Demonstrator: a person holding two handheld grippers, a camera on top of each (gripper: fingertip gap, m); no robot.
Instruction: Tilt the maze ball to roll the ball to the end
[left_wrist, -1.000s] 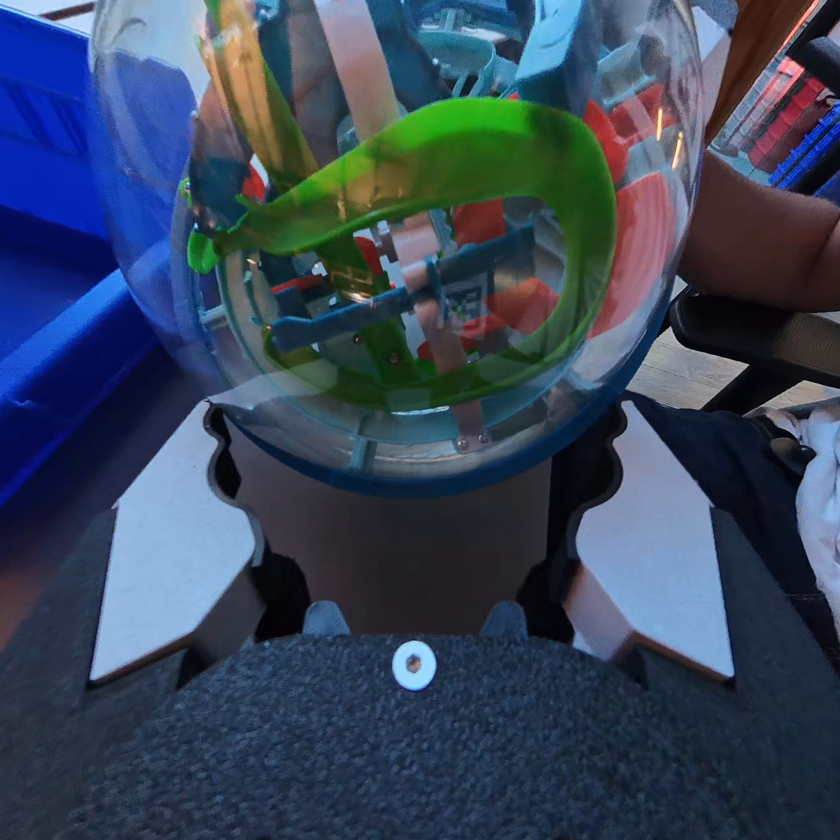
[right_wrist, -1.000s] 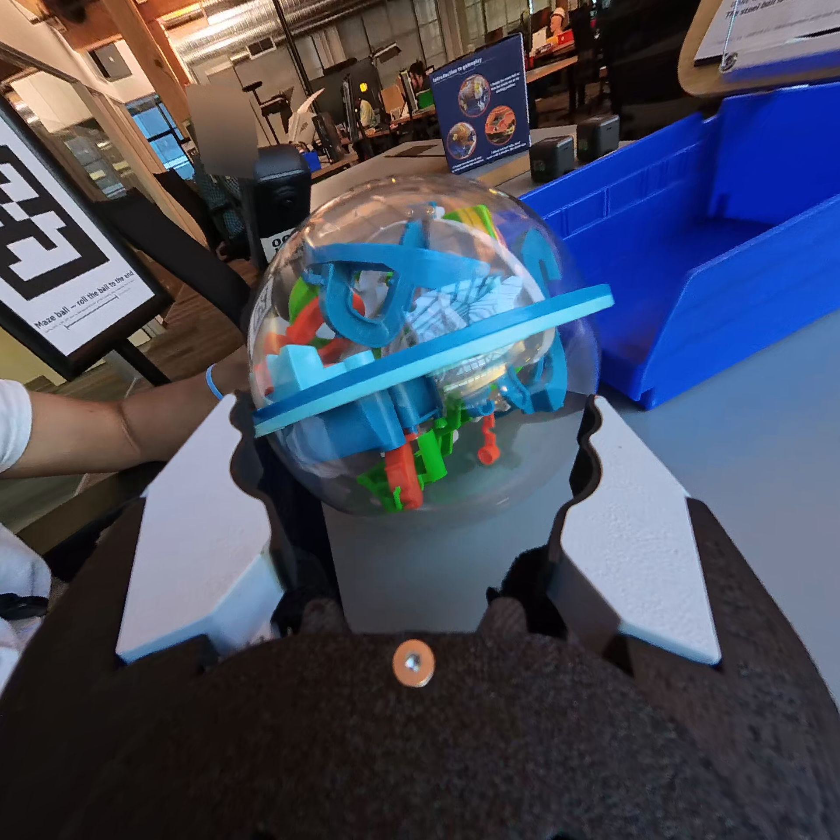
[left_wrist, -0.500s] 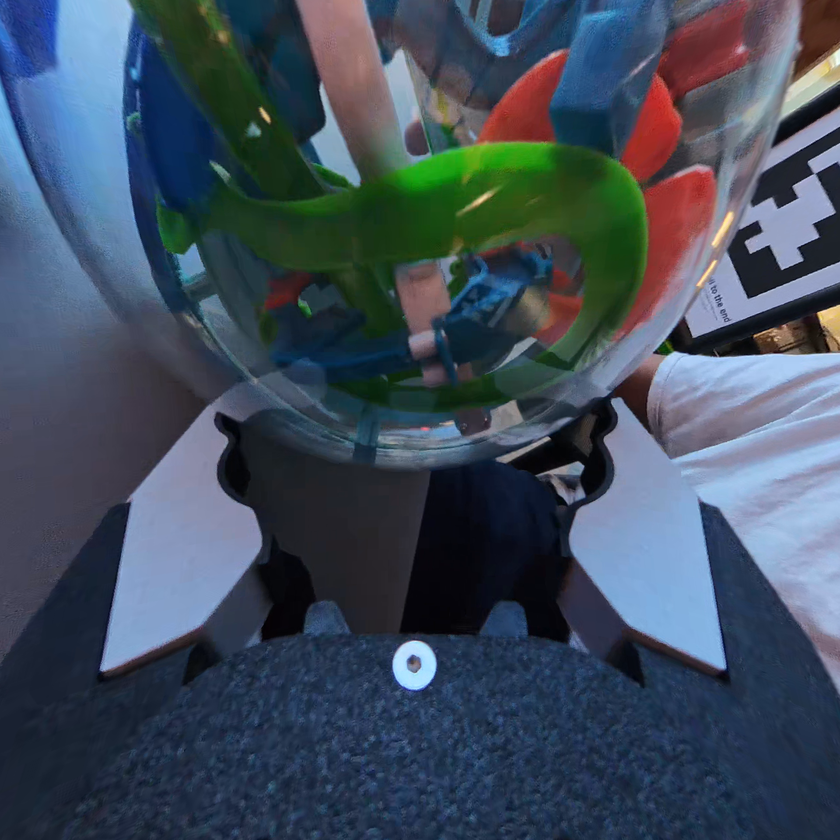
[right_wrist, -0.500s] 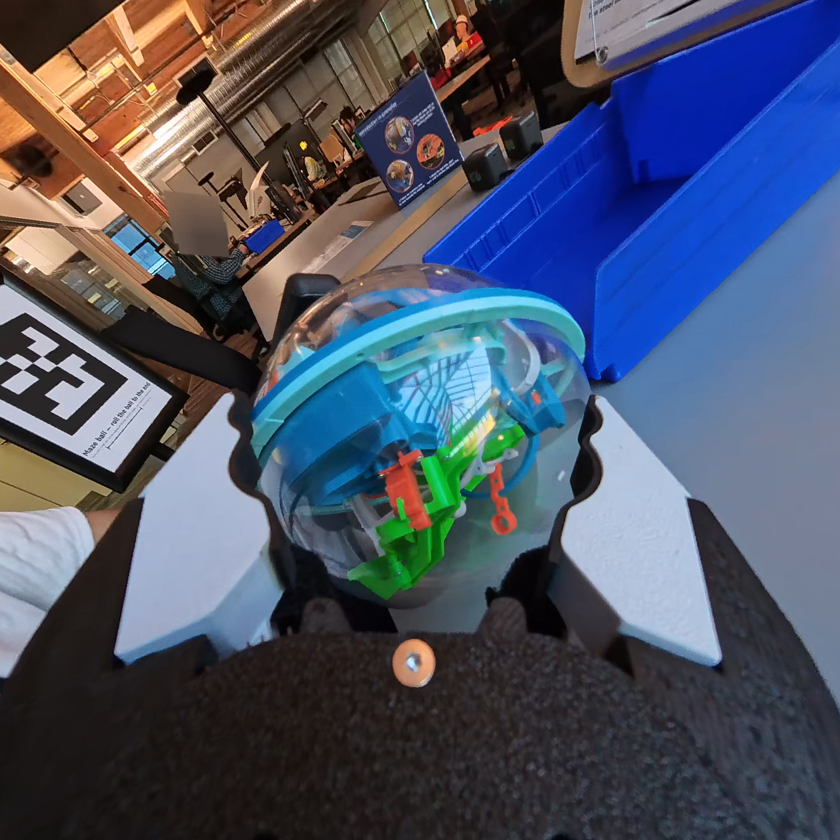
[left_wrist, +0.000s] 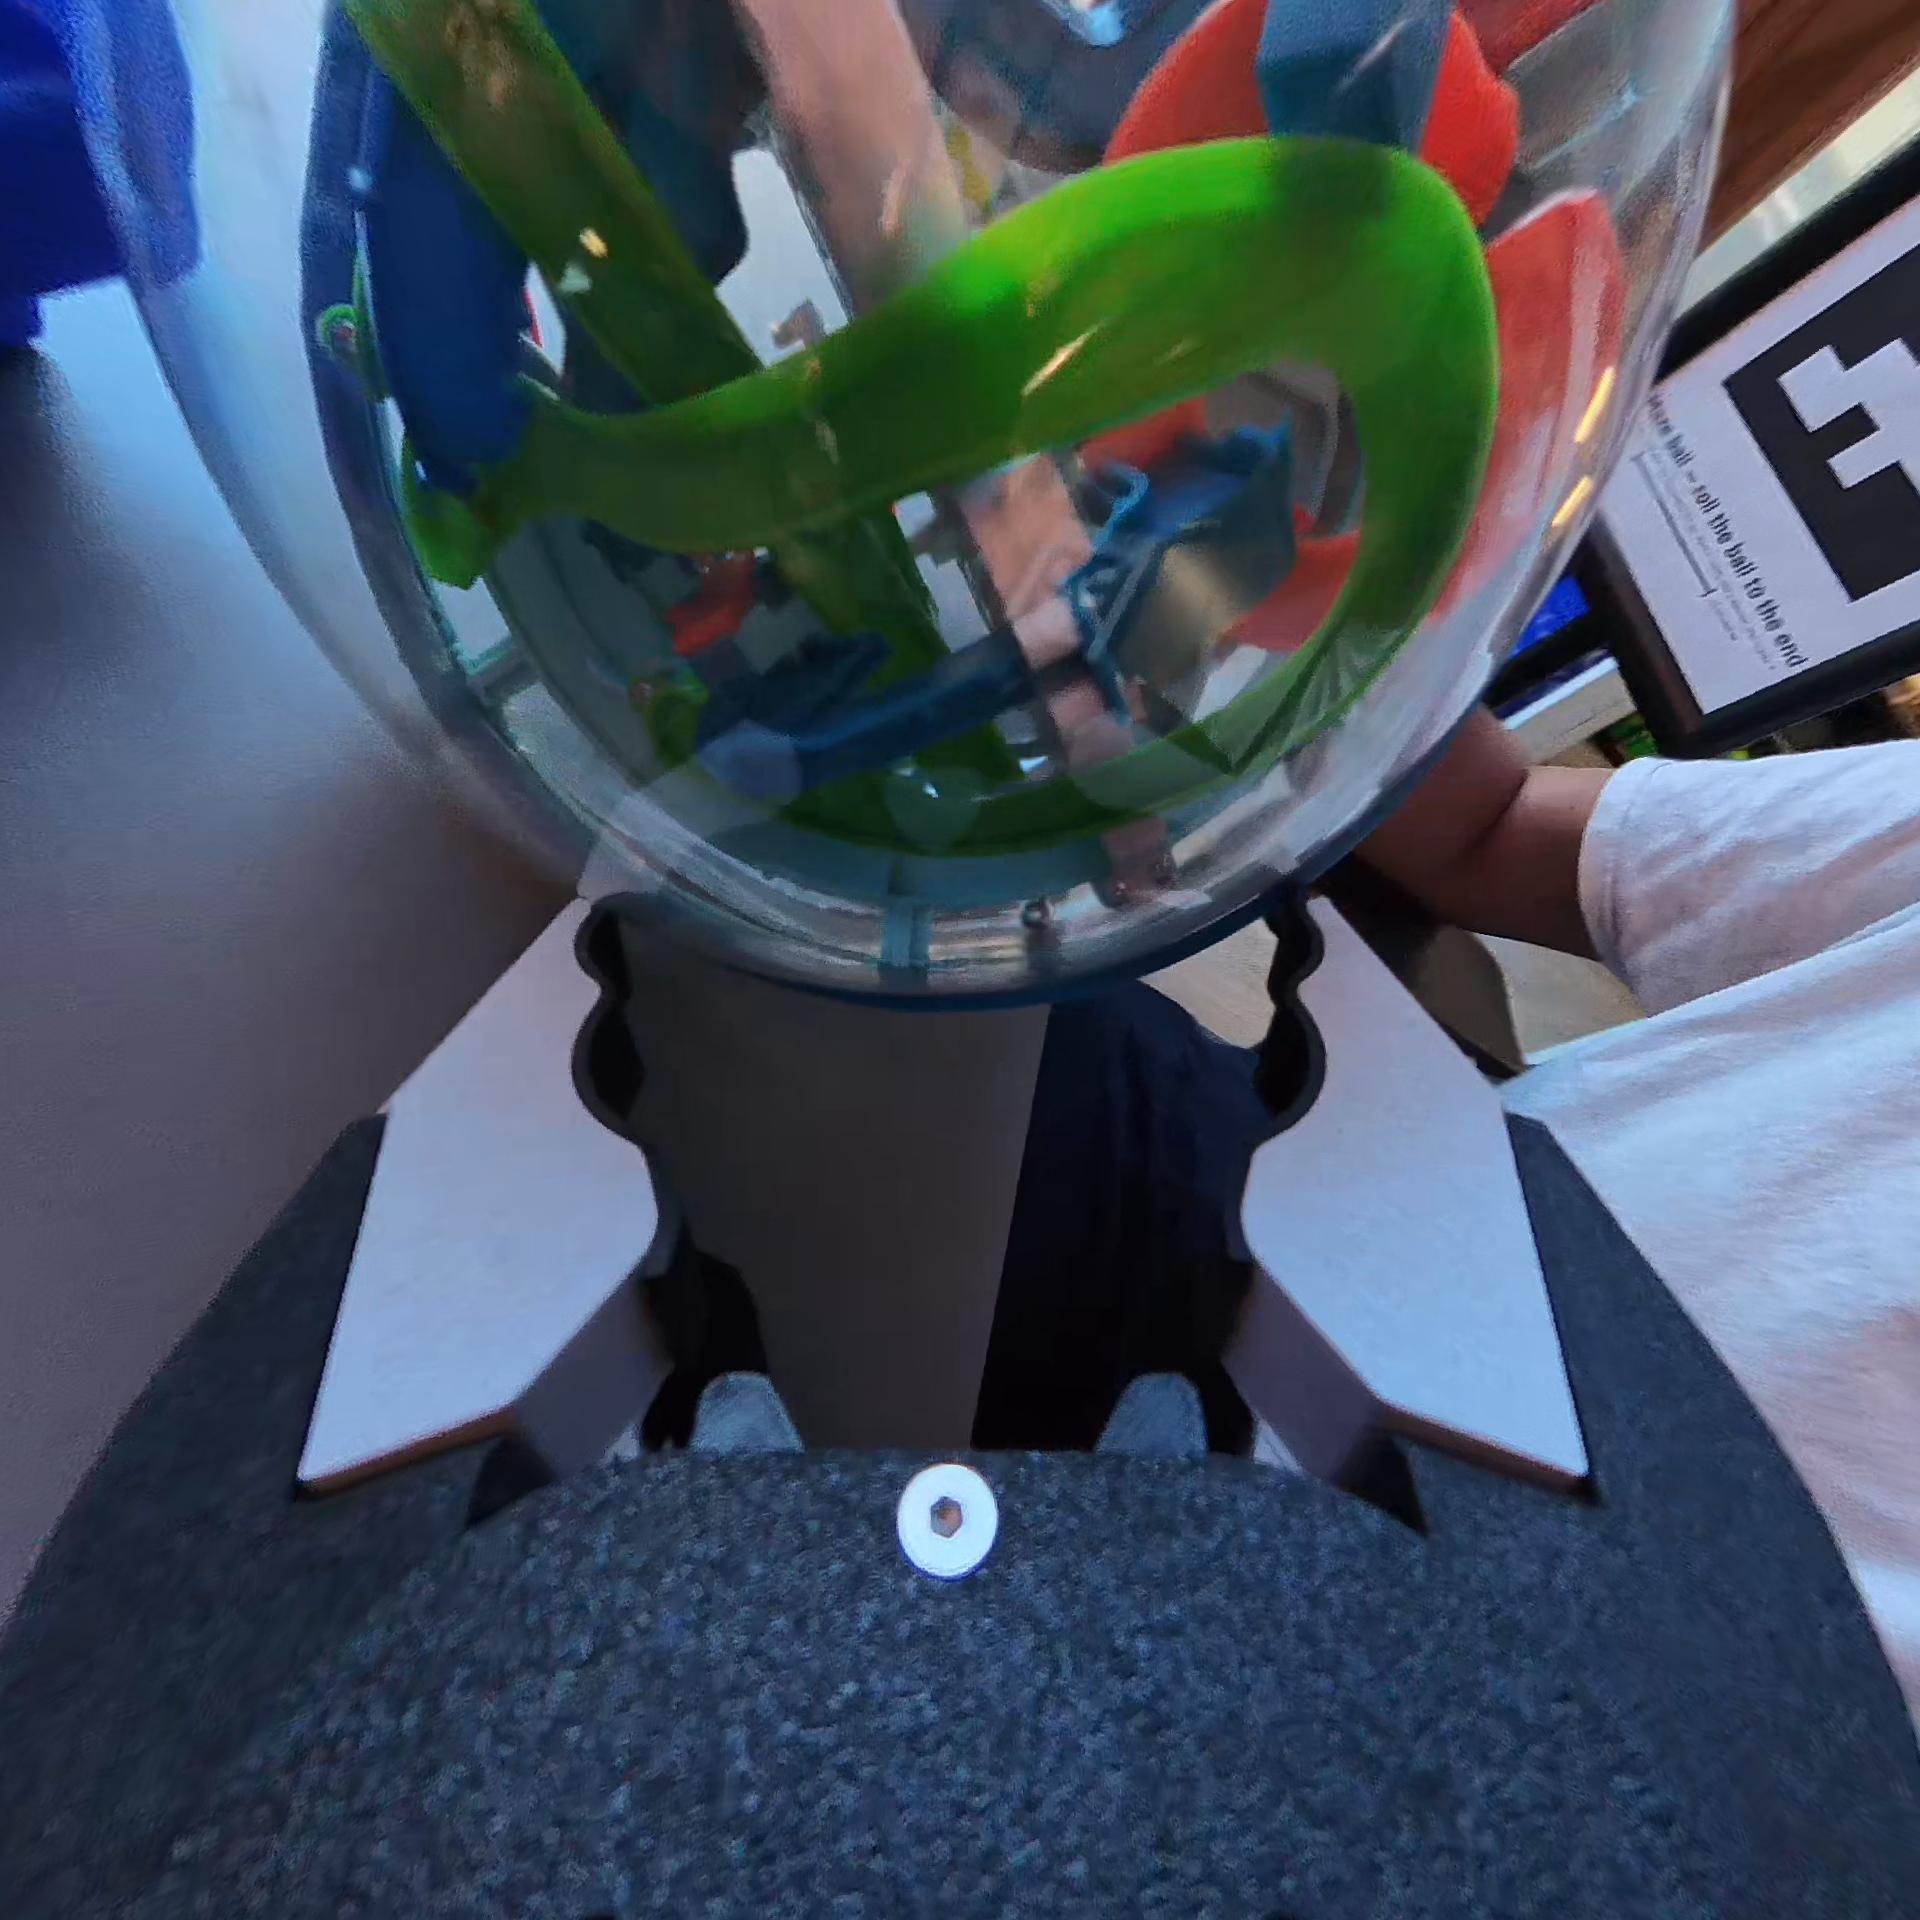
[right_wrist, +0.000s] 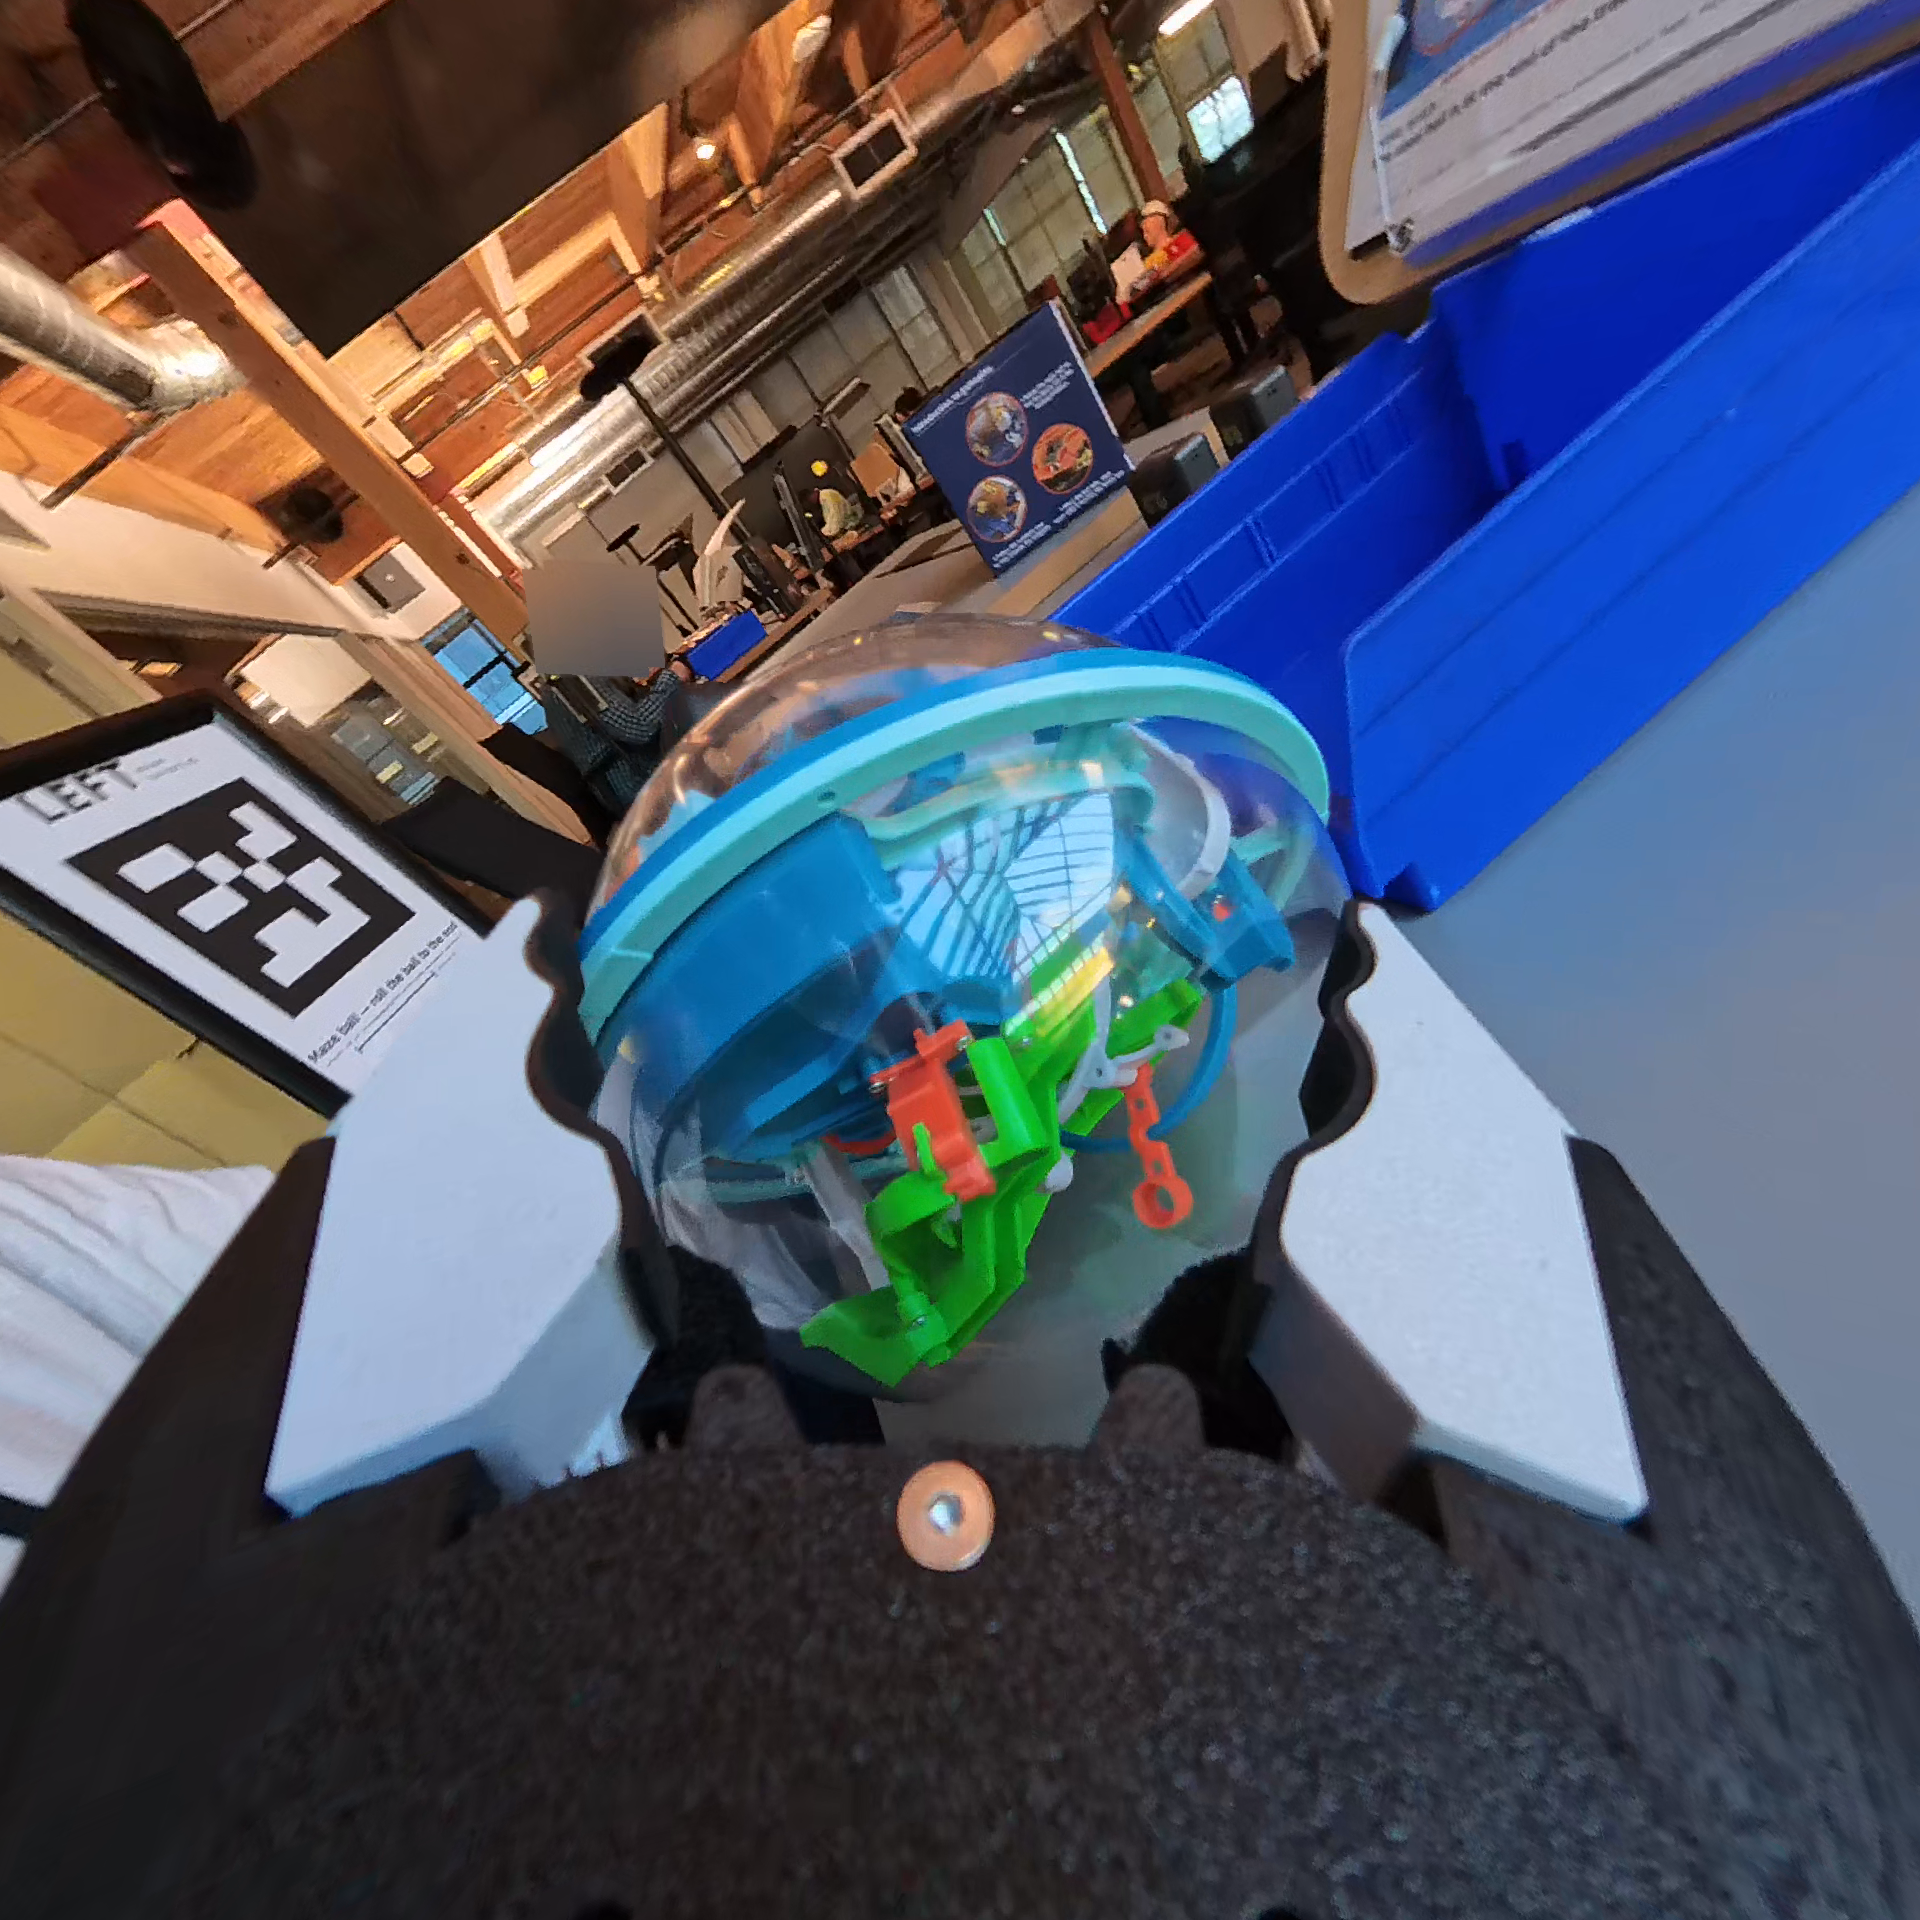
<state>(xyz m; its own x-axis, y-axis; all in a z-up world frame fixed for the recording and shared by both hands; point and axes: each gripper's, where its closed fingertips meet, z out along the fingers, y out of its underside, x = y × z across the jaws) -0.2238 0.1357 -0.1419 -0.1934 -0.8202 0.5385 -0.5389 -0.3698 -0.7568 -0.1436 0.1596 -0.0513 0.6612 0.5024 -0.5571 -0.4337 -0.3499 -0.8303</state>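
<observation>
Both grippers are cradling the maze ball (right_wrist: 956, 997) between them, off the grey desk (right_wrist: 1662, 1091); the right gripper (right_wrist: 951, 1049) is standing wide, its white fingers (right_wrist: 1434, 1195) pressing the clear sphere from either side, so it is gripping the sphere across its full width; the left gripper (left_wrist: 940, 977) is standing equally wide, its fingertips meeting the lower curve of the sphere, which is filling the upper part of the left wrist view, though whether those fingers are truly clamping or only propping the shell I cannot tell for certain. In the right wrist view the blue equator ring (right_wrist: 935, 748) is sitting tilted, high on the right and dropping to the left, with green (right_wrist: 935, 1278) and orange track pieces (right_wrist: 930, 1112) hanging below it; in the left wrist view a broad green ramp (left_wrist: 1039, 374) is looping across the interior; the small rolling ball inside is not showing clearly in either view. A blue bin (right_wrist: 1610, 582) is resting on the desk well behind, and a framed marker sign (right_wrist: 229, 894) is standing to the left. Judging by the slant, the tilting step is under way, far from finished; the next move is probably calling for a slow, small rotation by both grippers together, watching for the ball before committing further.
</observation>
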